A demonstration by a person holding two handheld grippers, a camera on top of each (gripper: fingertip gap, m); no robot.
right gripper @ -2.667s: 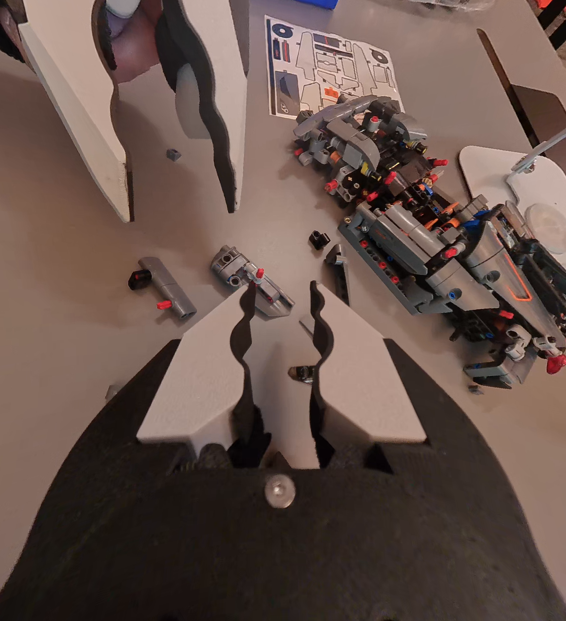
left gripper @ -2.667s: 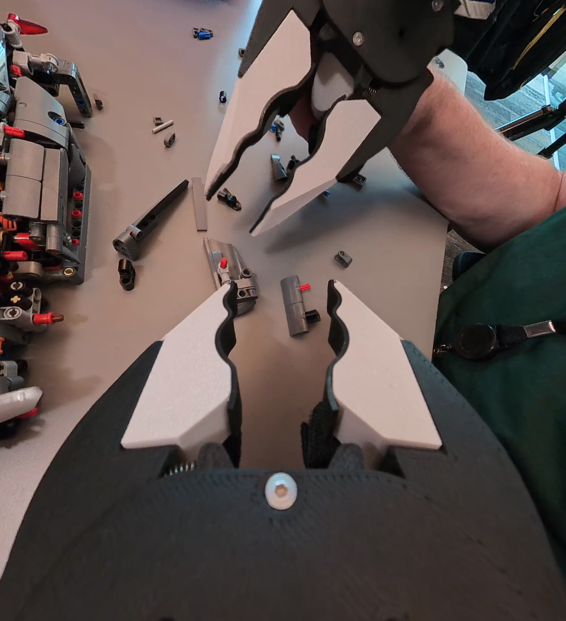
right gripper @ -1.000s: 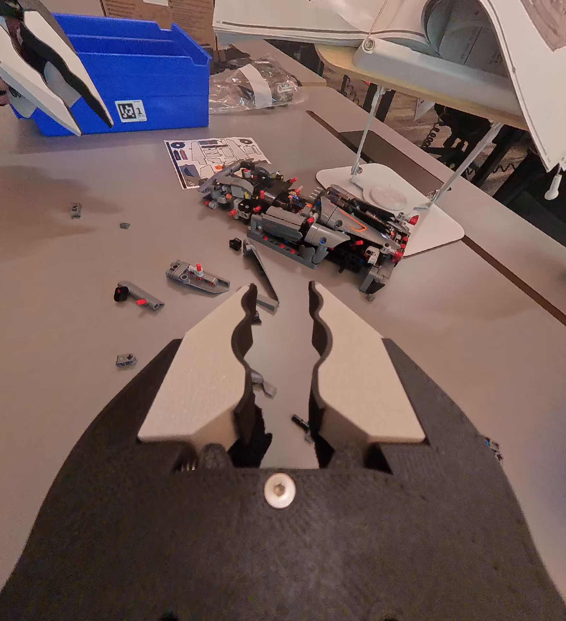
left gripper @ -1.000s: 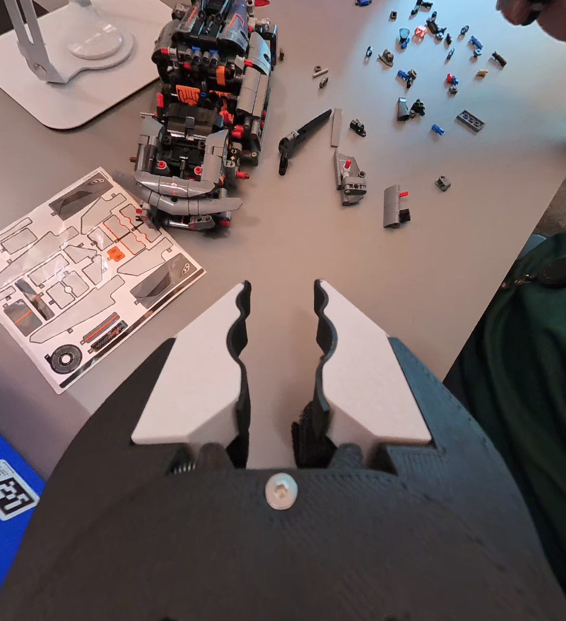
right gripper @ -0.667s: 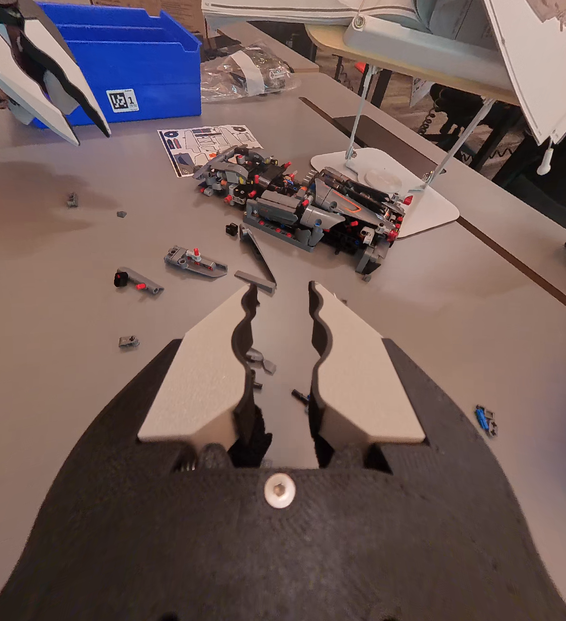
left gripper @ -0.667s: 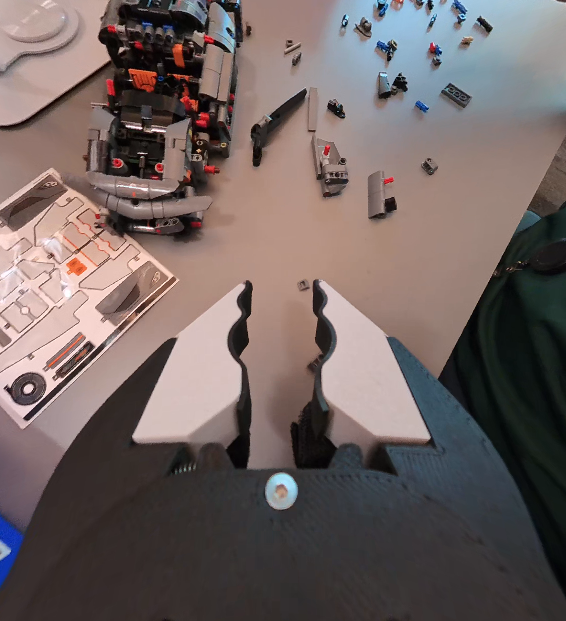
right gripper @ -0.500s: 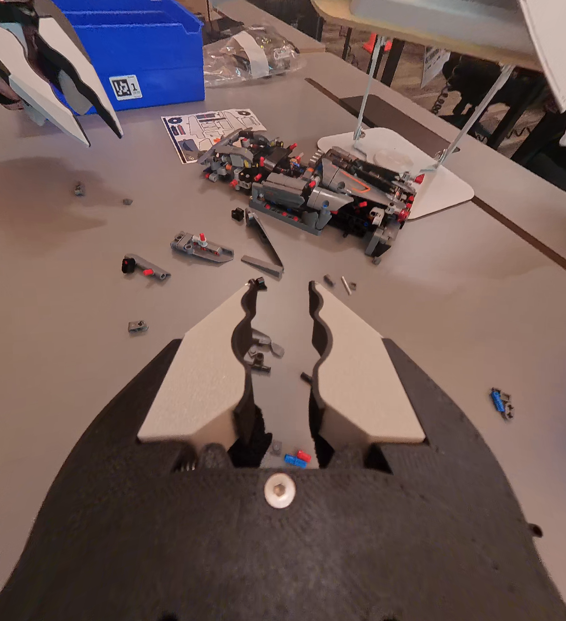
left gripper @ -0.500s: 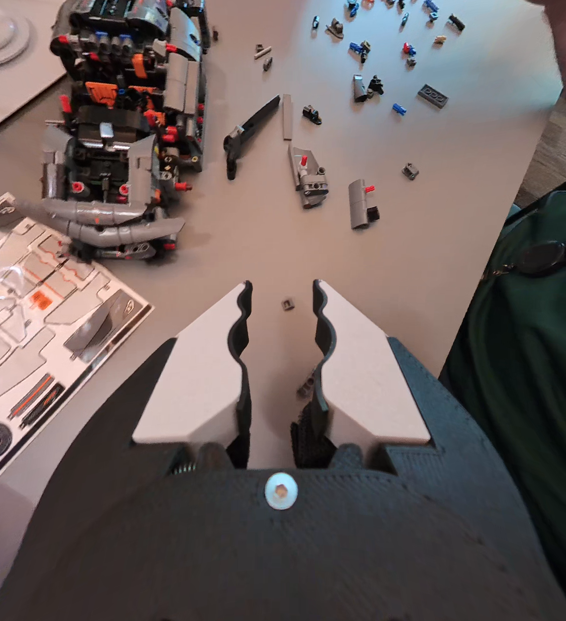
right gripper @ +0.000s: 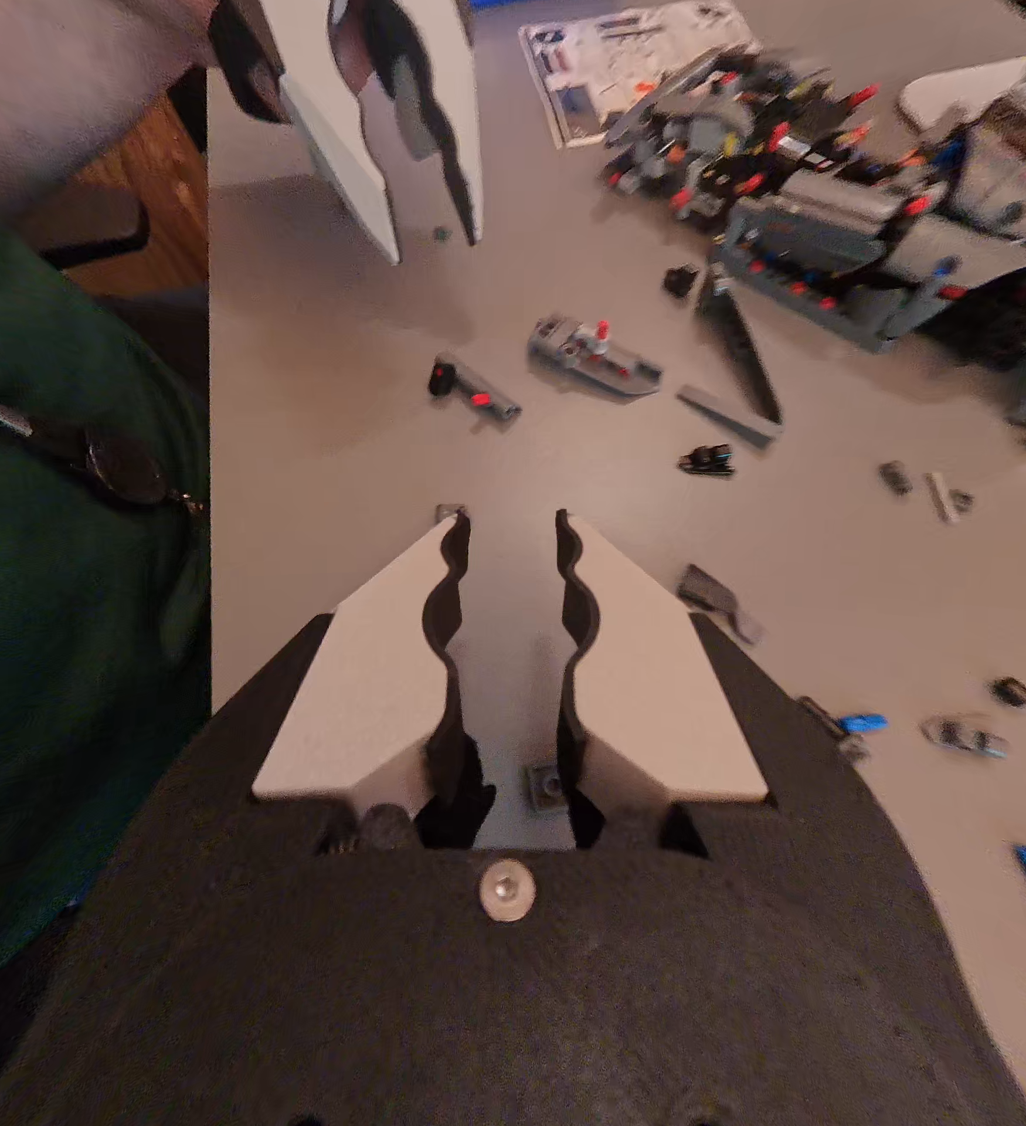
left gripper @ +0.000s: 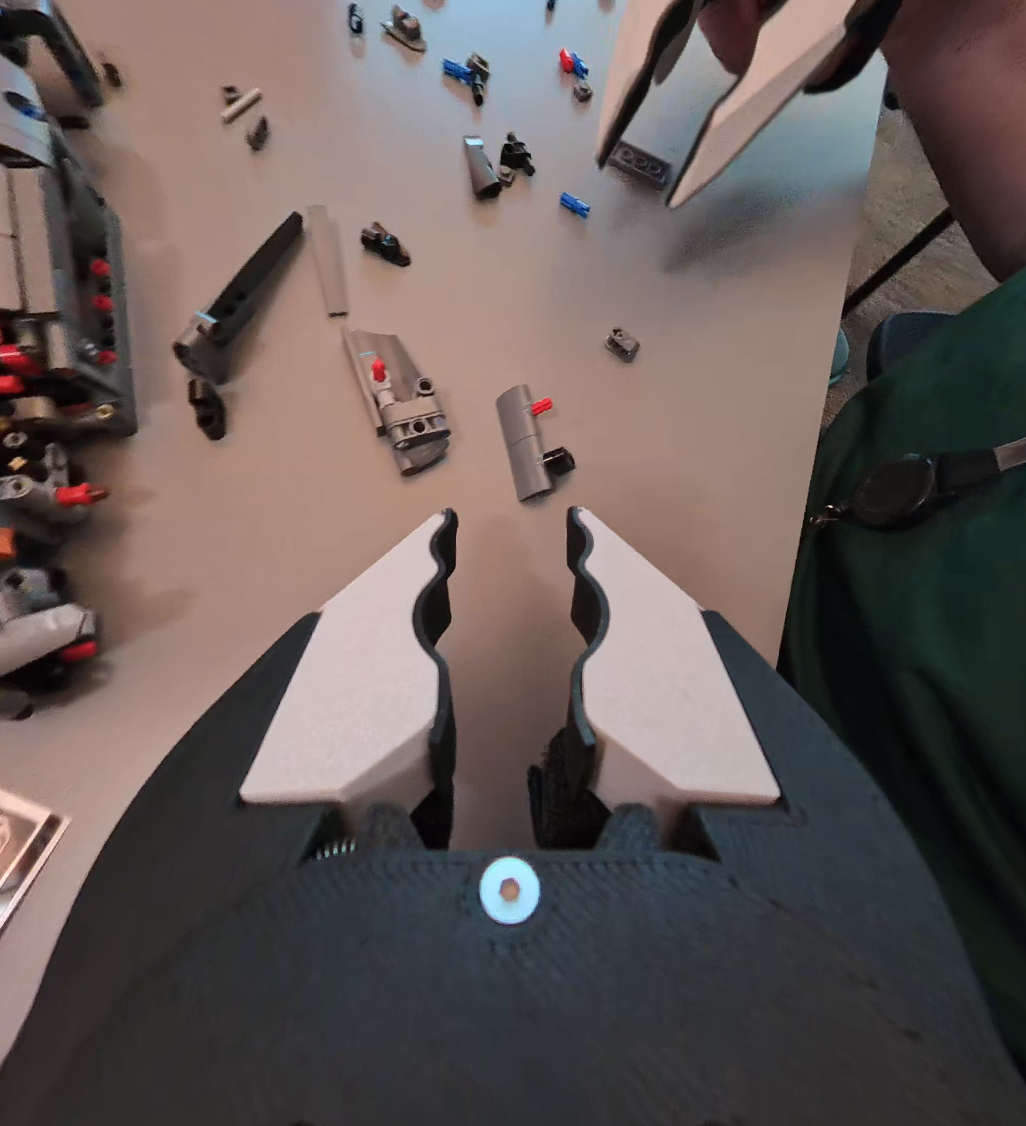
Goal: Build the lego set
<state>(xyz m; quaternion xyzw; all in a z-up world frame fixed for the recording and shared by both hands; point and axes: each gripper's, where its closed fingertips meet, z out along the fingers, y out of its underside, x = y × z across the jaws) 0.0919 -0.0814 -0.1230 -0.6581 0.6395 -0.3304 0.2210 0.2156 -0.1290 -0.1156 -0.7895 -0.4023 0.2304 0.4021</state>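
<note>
My left gripper (left gripper: pixel 510 515) is open and empty, low over the table. Just ahead of it lie a grey beam with a red pin and black connector (left gripper: pixel 526 448) and a grey wedge subassembly with a red pin (left gripper: pixel 401 402). The partly built grey car (left gripper: pixel 23 304) lies at the left. My right gripper (right gripper: pixel 510 518) is open and empty. In the left wrist view it (left gripper: pixel 638 183) hovers over a dark grey plate (left gripper: pixel 641 164). The right wrist view is blurred; it shows the beam (right gripper: pixel 477 393), the wedge (right gripper: pixel 590 359), the car (right gripper: pixel 864 213) and the left gripper (right gripper: pixel 431 250).
A black long panel (left gripper: pixel 242 298), a thin grey tile (left gripper: pixel 328 259), a small grey piece (left gripper: pixel 621 344) and several small blue and black pins (left gripper: pixel 574 204) lie scattered. A sticker sheet (right gripper: pixel 632 55) lies beyond the car. A person in a green shirt (left gripper: pixel 925 670) sits at the table edge. One gripper's finger ends stand about 15 cm off the other's. My left tips are roughly 15 cm from the car (right gripper: pixel 864 213). Look for it in the left wrist view (left gripper: pixel 8 192) too.
Both grippers have come down and in toward the loose pieces. The left one has moved forward to the grey beam. The right one has swung toward the near table edge. Both stay open.
</note>
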